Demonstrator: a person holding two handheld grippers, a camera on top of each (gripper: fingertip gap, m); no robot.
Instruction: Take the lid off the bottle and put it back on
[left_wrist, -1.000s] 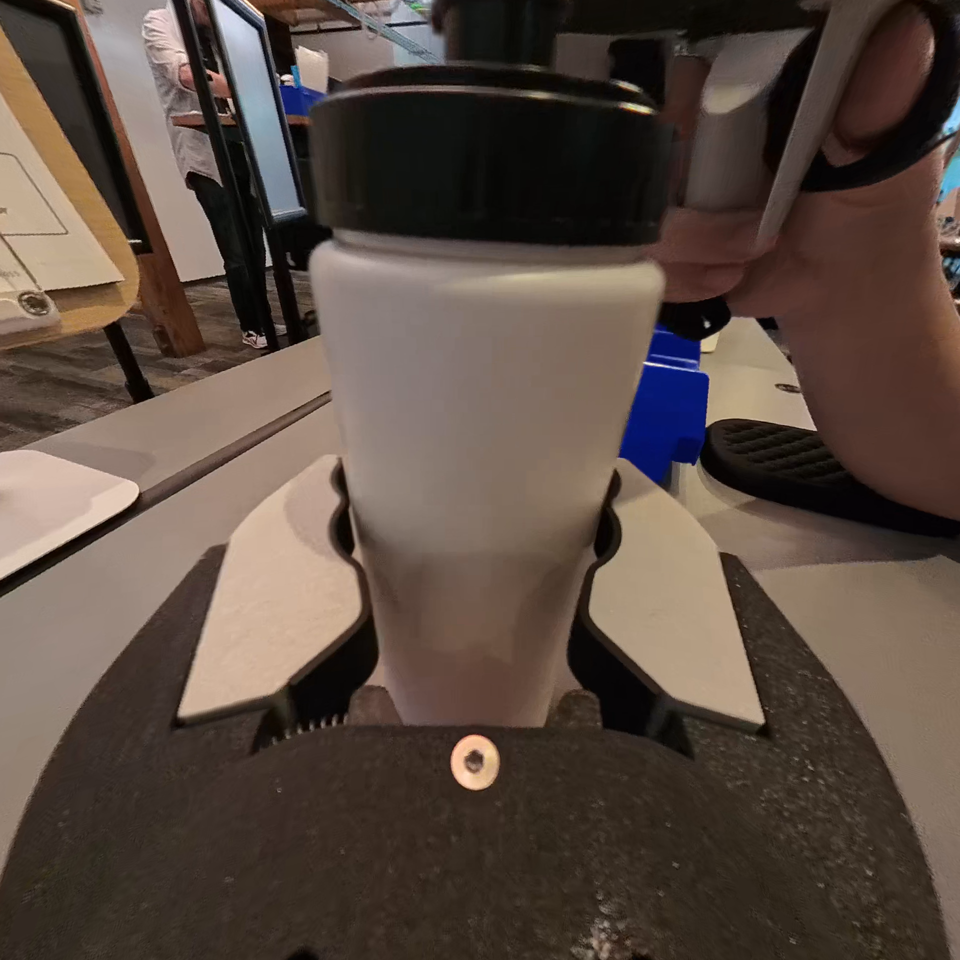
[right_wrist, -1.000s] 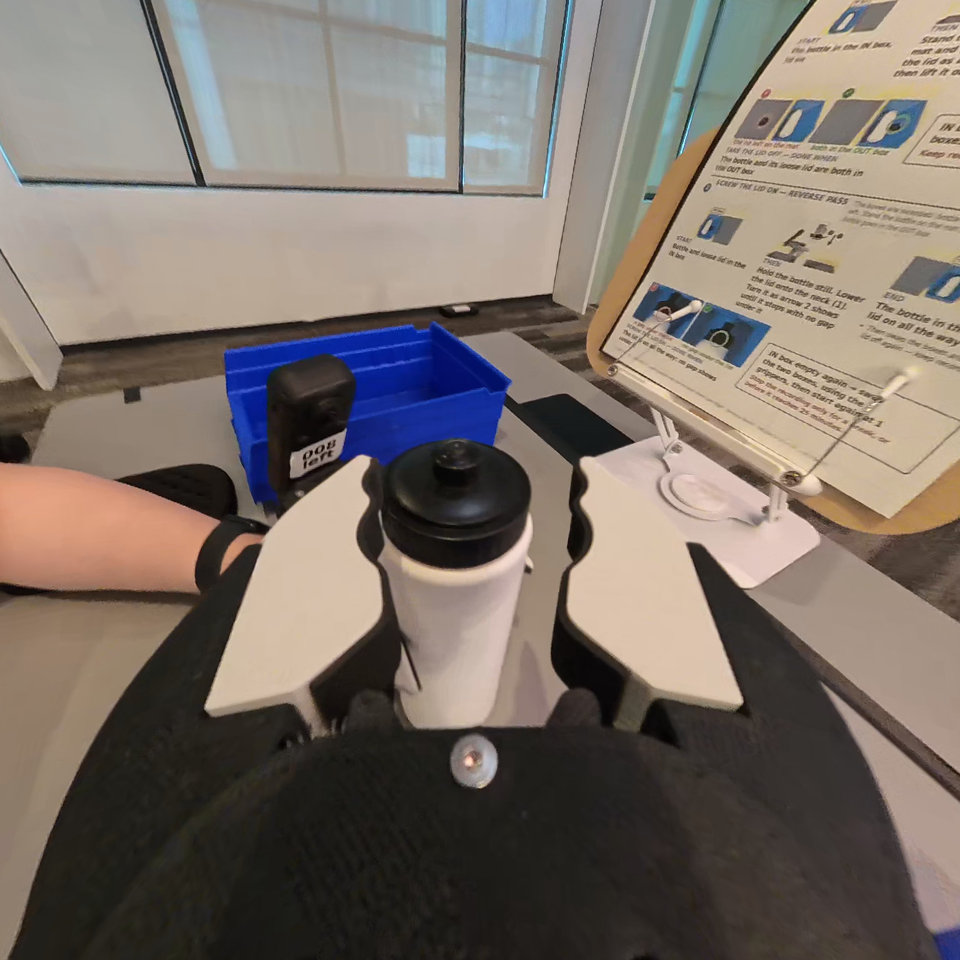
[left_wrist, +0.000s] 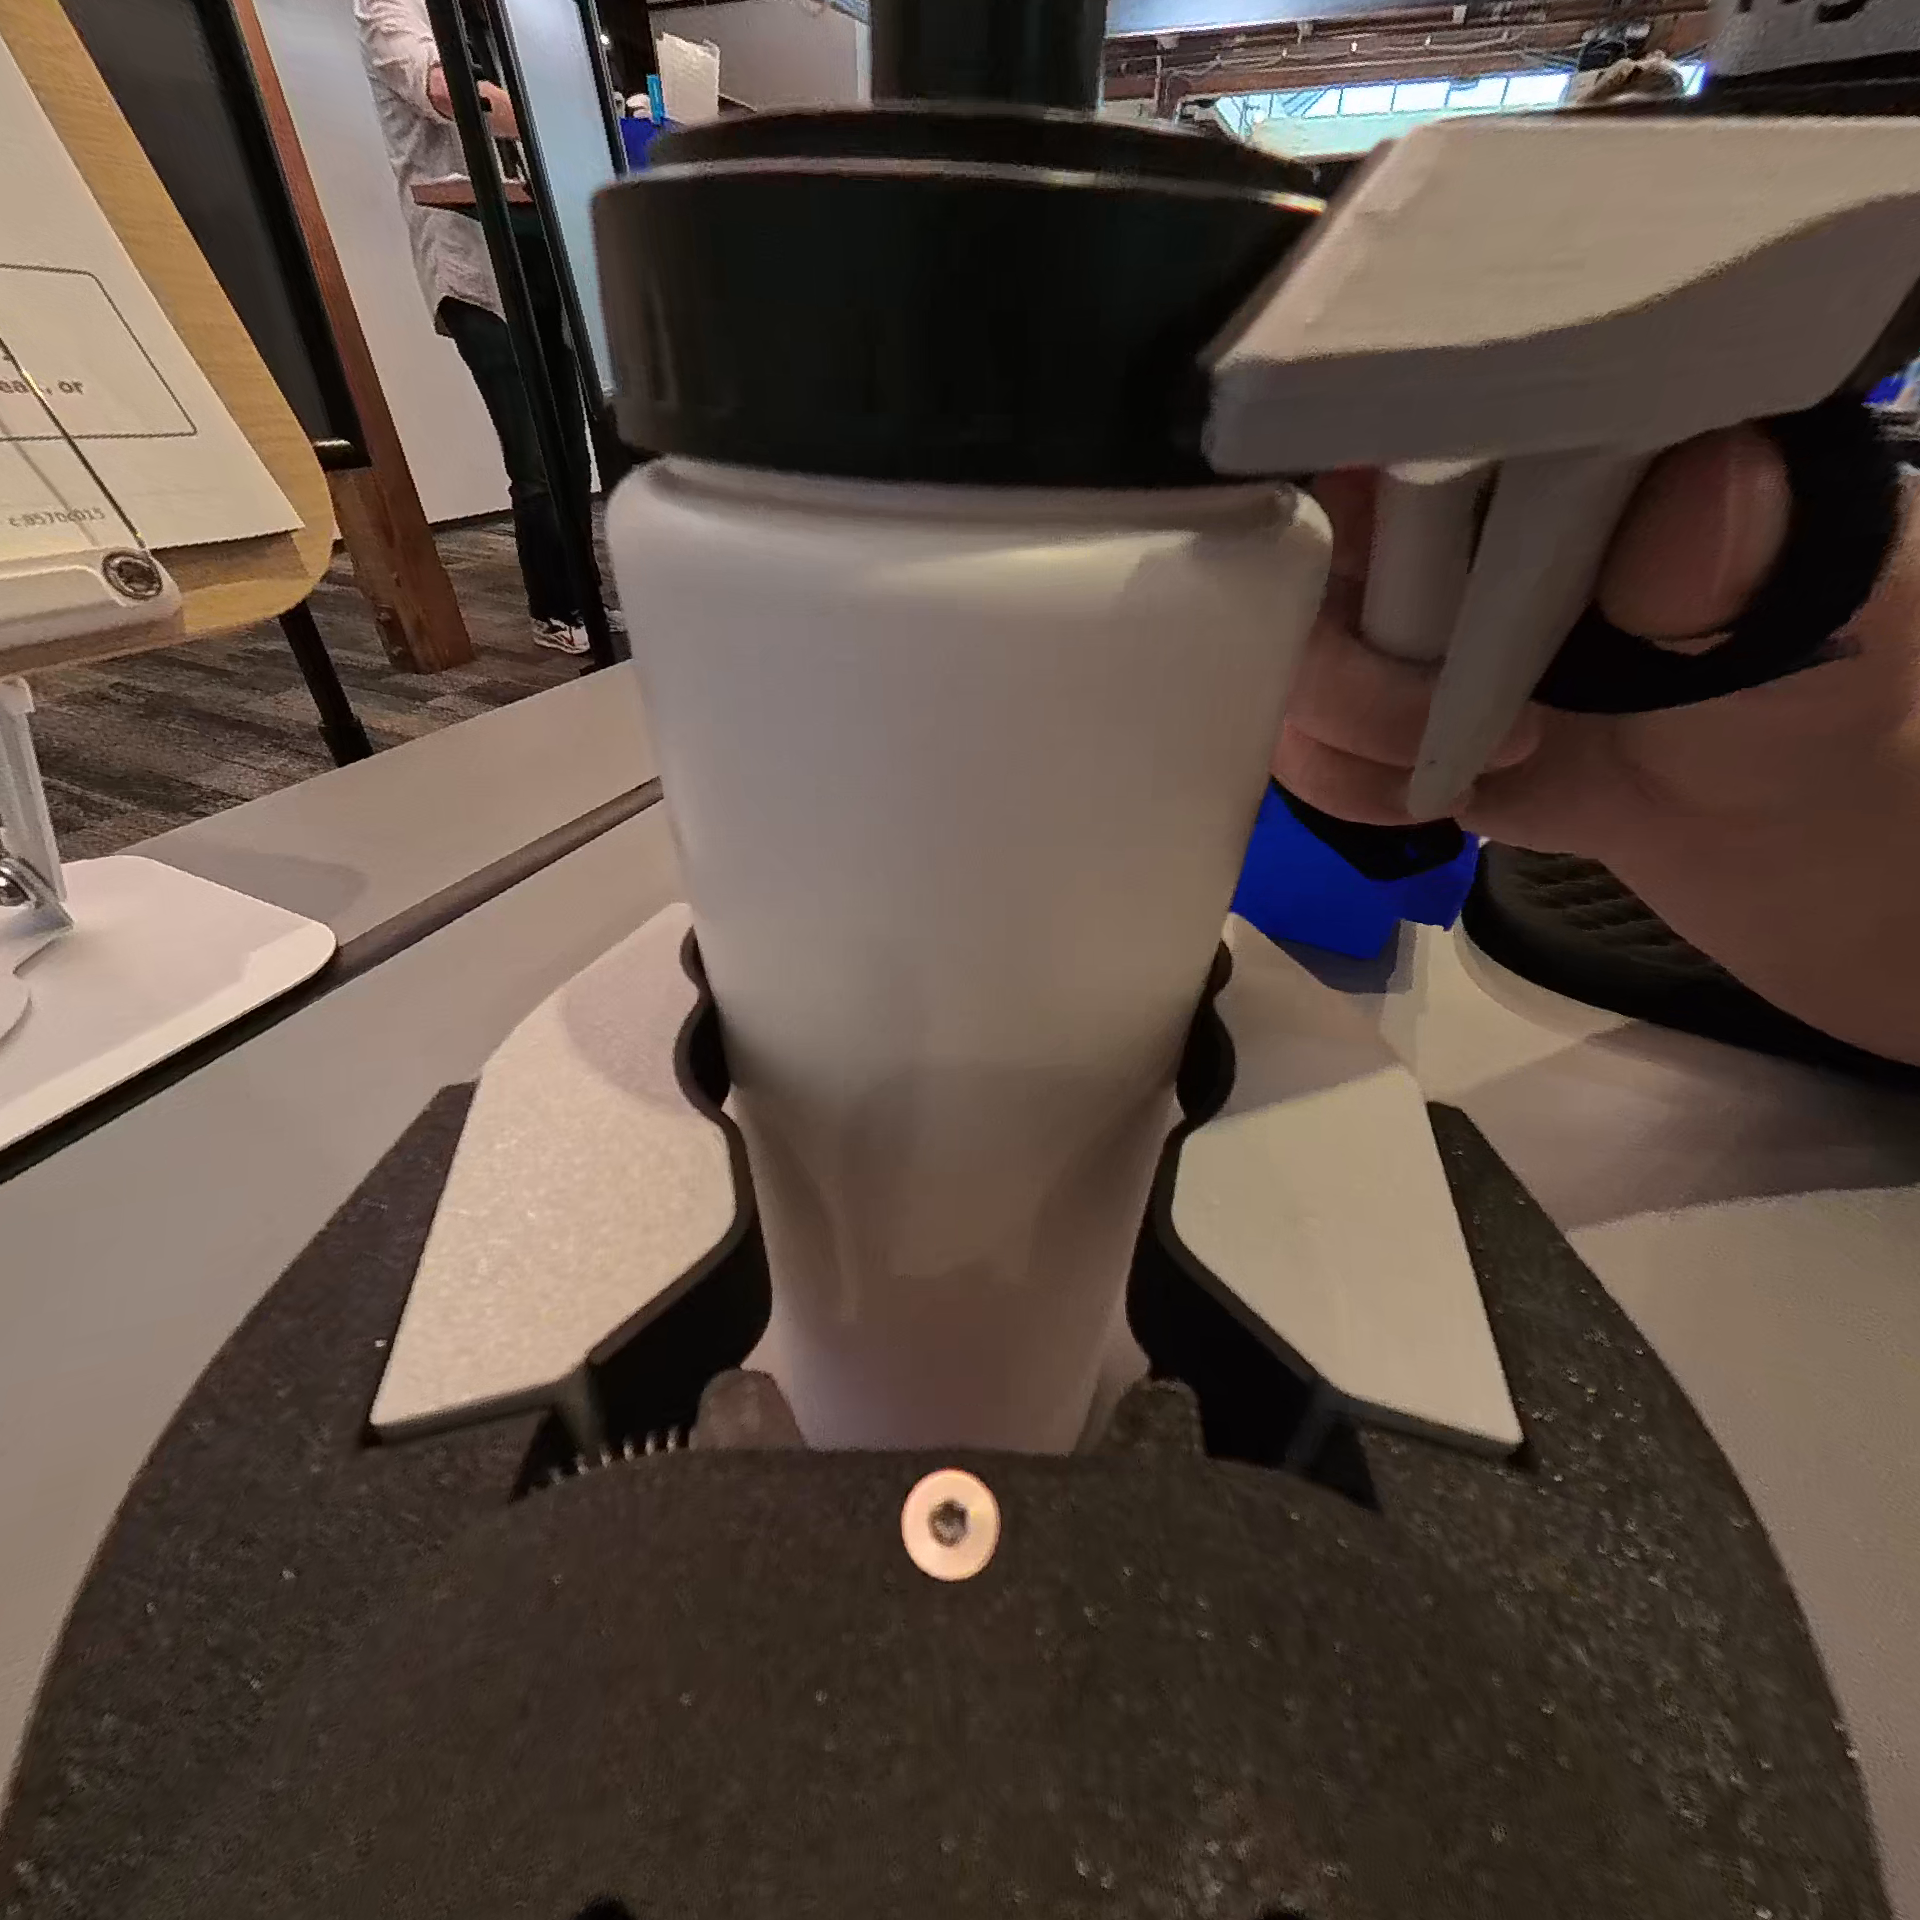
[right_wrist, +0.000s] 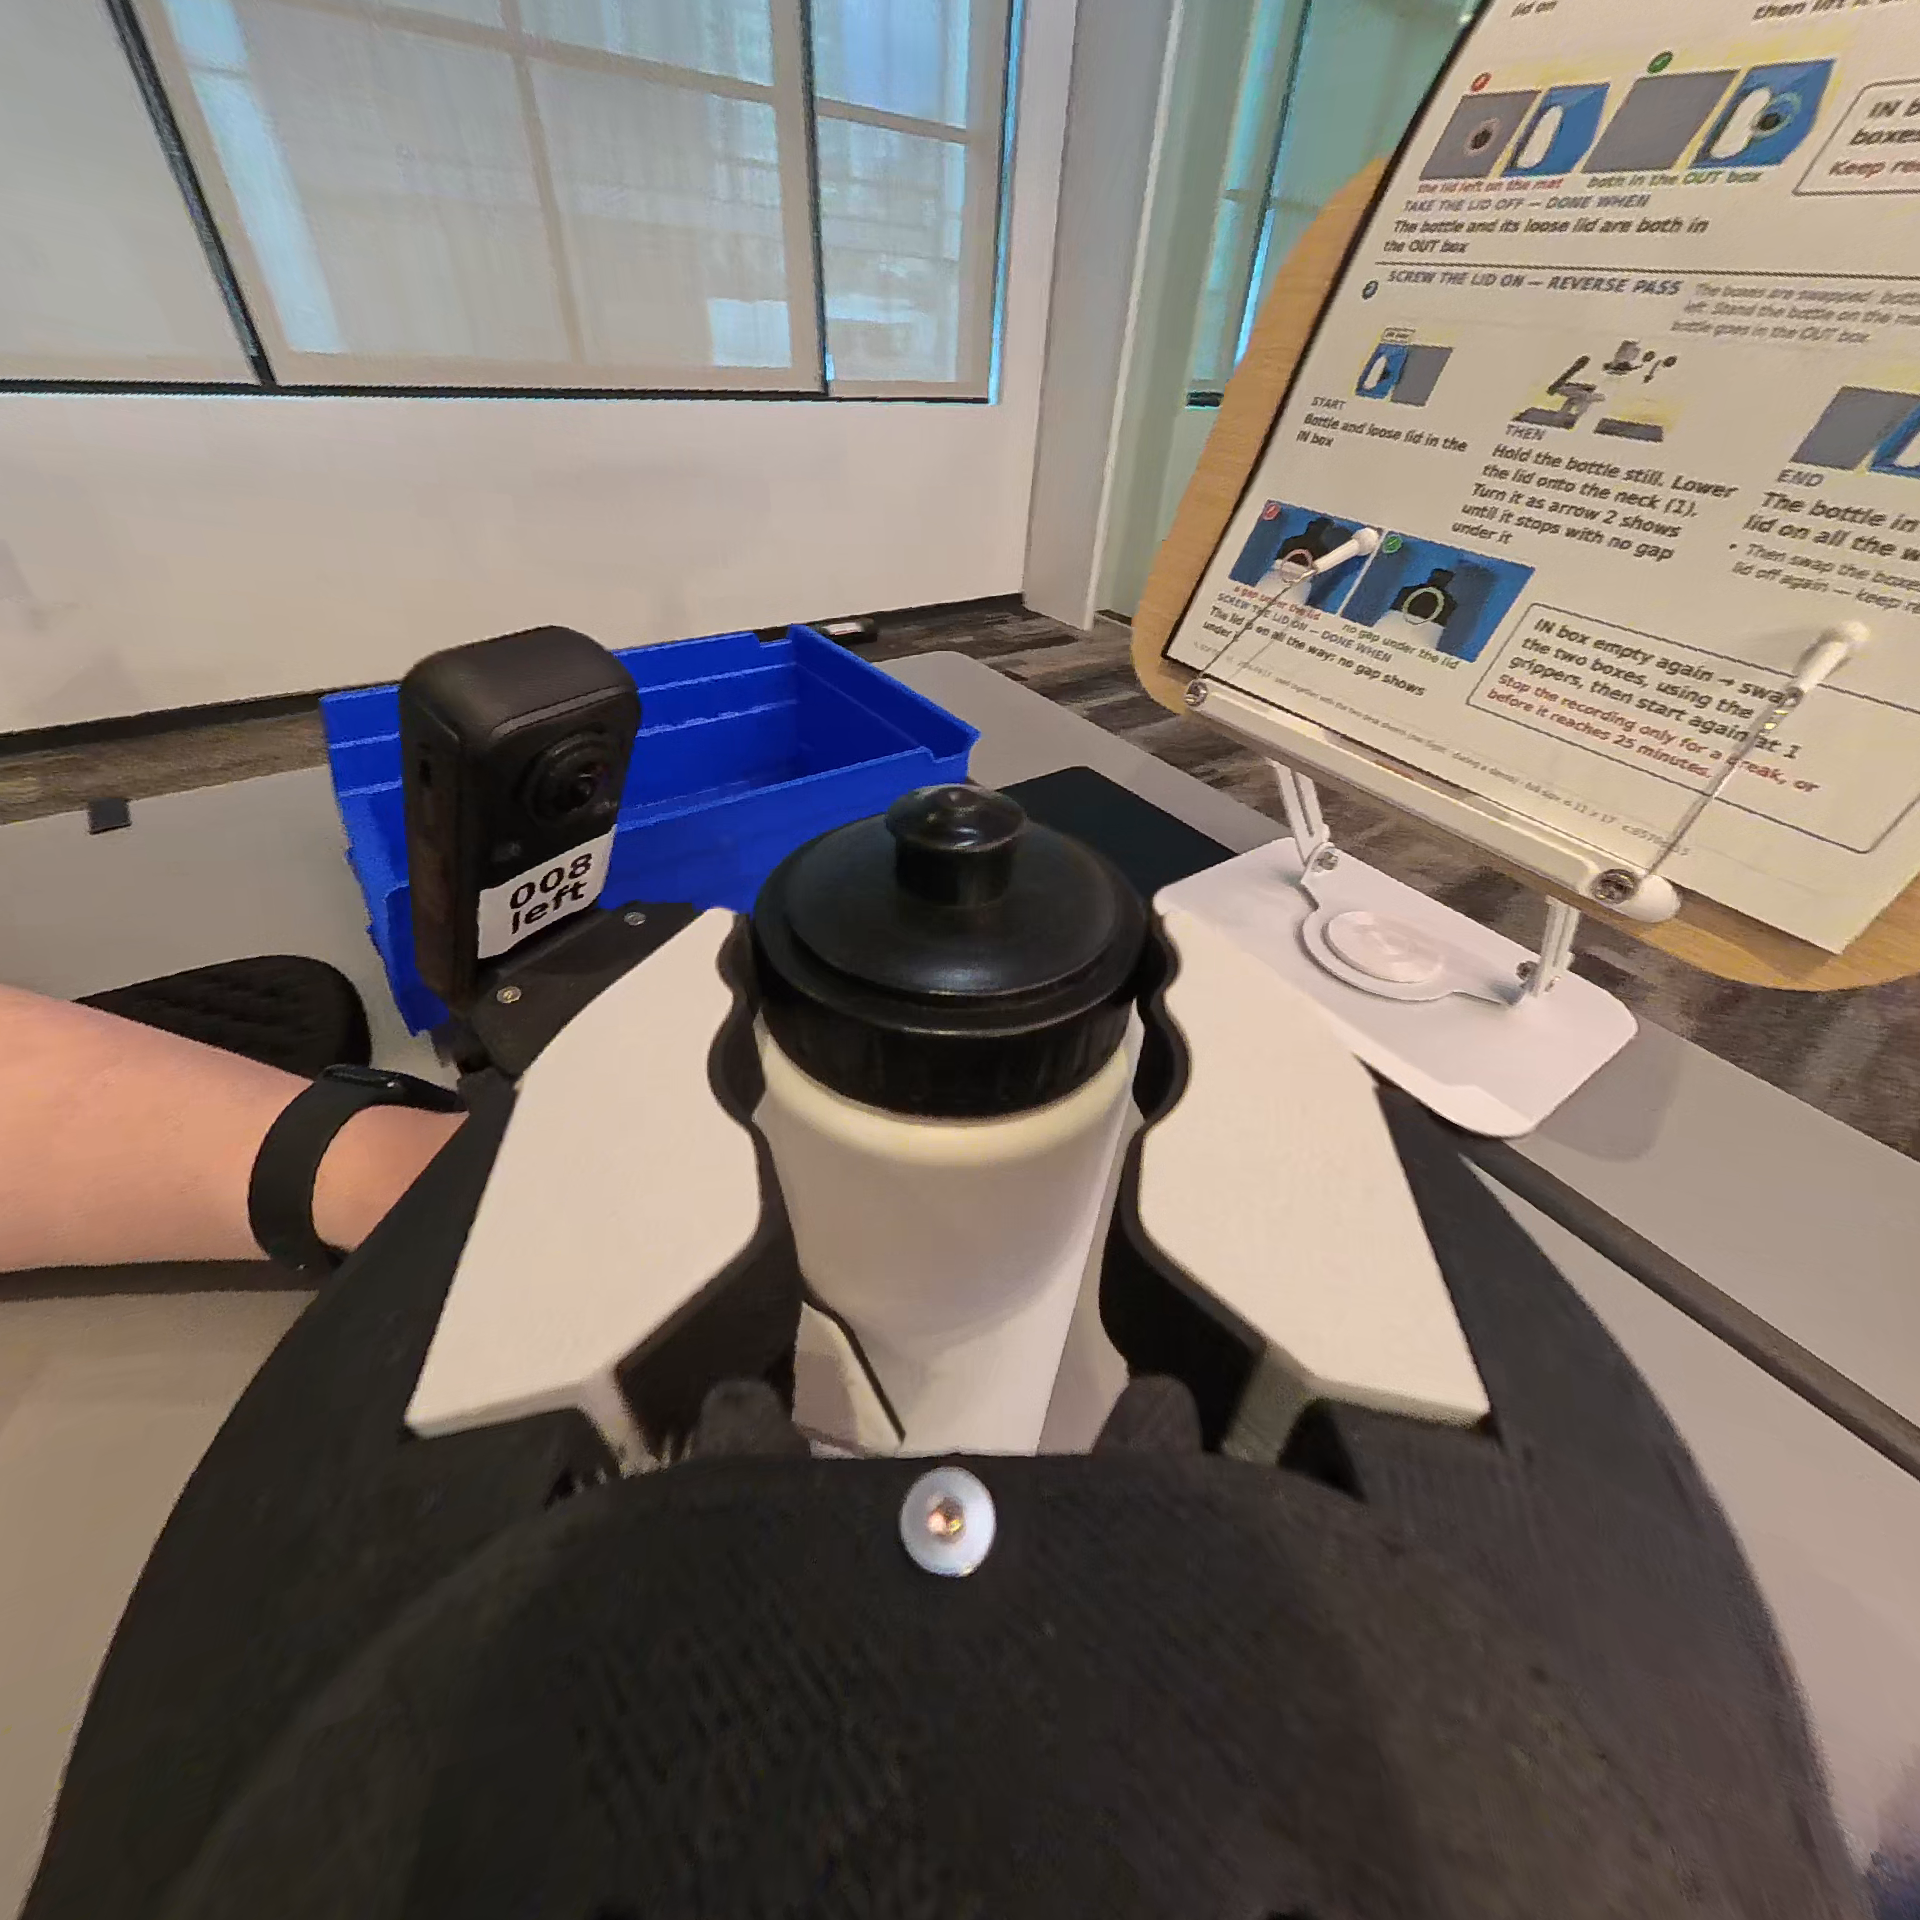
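Note:
A white bottle (left_wrist: 956, 790) with a black screw lid (left_wrist: 914, 332) stands upright on the grey table. My left gripper (left_wrist: 951, 956) is shut on the bottle's lower body. In the right wrist view the bottle (right_wrist: 935, 1226) and its lid (right_wrist: 945, 977) sit between the fingers of my right gripper (right_wrist: 940, 935), which press on both sides of the lid. One right finger (left_wrist: 1507, 312) shows against the lid's right side in the left wrist view. The left gripper's camera block (right_wrist: 509, 790) shows behind the bottle. The lid sits on the neck.
A blue bin (right_wrist: 727, 748) stands on the table behind the bottle. An instruction board (right_wrist: 1558, 416) on a white stand (right_wrist: 1455, 1018) is at the right. A black mat (right_wrist: 1122, 821) lies between them. A person (left_wrist: 457, 208) stands far back.
My right gripper has come in closer around the lid and its fingers have narrowed onto it. The left gripper still holds the bottle.

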